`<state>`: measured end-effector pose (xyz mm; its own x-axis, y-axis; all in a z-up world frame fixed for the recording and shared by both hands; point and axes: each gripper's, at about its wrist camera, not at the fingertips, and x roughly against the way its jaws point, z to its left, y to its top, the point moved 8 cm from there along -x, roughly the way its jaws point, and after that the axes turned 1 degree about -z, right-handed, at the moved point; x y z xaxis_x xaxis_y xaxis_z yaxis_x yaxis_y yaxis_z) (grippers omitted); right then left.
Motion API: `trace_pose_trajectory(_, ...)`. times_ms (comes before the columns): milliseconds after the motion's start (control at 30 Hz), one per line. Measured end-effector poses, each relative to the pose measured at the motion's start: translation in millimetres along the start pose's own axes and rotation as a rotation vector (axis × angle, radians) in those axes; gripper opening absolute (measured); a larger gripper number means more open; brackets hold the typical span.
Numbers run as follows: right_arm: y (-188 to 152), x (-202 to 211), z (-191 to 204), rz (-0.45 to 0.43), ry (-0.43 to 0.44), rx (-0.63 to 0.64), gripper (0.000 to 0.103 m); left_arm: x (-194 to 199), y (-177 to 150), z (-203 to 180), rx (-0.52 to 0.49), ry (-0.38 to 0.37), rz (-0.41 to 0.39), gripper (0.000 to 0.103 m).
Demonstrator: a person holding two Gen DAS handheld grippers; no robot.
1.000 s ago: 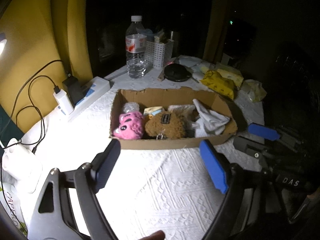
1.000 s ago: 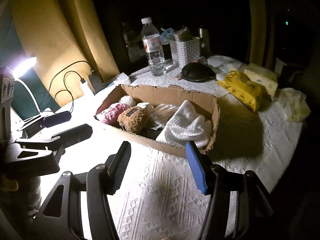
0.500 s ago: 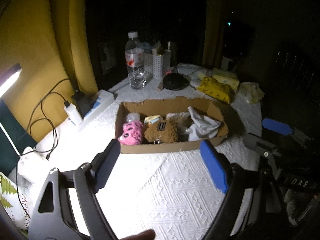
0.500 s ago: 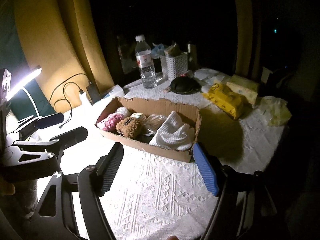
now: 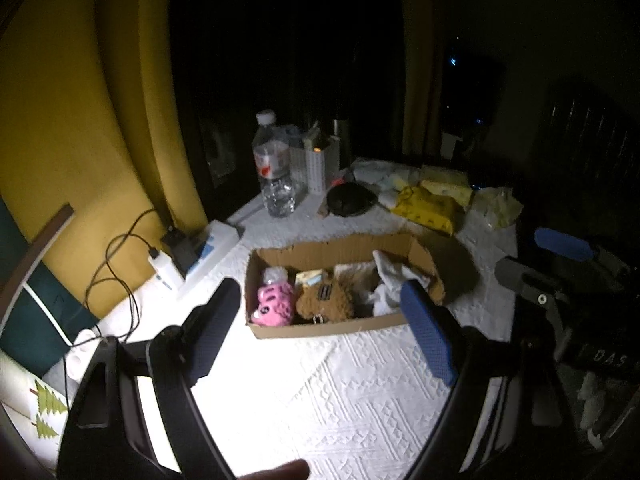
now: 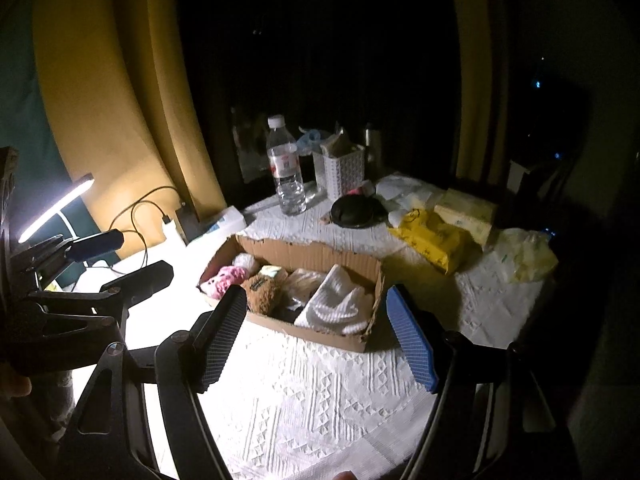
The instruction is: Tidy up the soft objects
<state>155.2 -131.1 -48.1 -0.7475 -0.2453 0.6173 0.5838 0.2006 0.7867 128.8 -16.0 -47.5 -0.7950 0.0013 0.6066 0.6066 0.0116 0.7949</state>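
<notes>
A shallow cardboard box (image 5: 328, 330) (image 6: 316, 252) sits on the white patterned tablecloth. In it lie a pink plush (image 5: 274, 306) (image 6: 222, 278), a brown plush (image 5: 324, 302) (image 6: 262, 290) and a white knitted cloth (image 5: 390, 284) (image 6: 336, 304). My left gripper (image 5: 316, 308) hangs open above the cloth in front of the box, with nothing between its fingers. My right gripper (image 6: 316, 312) is open too, empty, nearer the box's right end. Each shows in the other's view: the right gripper (image 5: 540, 260) at the right, the left gripper (image 6: 128, 258) at the left.
Behind the box stand a water bottle (image 5: 276, 176) (image 6: 286, 172), a white perforated basket (image 6: 344, 170) and a black round object (image 6: 354, 210). A yellow packet (image 6: 432, 240) and pale bags lie at the right. A power strip with chargers (image 5: 200, 248) and a lit lamp (image 6: 56, 208) are at the left.
Both grippers have risen and drawn back, so the box looks smaller and farther. The right gripper's jaws stand wider than a second ago. Nothing in the box has moved.
</notes>
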Motion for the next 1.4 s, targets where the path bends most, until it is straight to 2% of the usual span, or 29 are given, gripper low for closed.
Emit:
trace_pose_trajectory(600, 25, 24, -7, -0.042, -0.043, 0.011, 0.076, 23, 25, 5, -0.004, 0.013, -0.062, 0.083)
trace_pose_trajectory(1400, 25, 29, -6, -0.043, -0.038, 0.011, 0.076, 30, 28, 6, 0.011, 0.005, -0.085, 0.083)
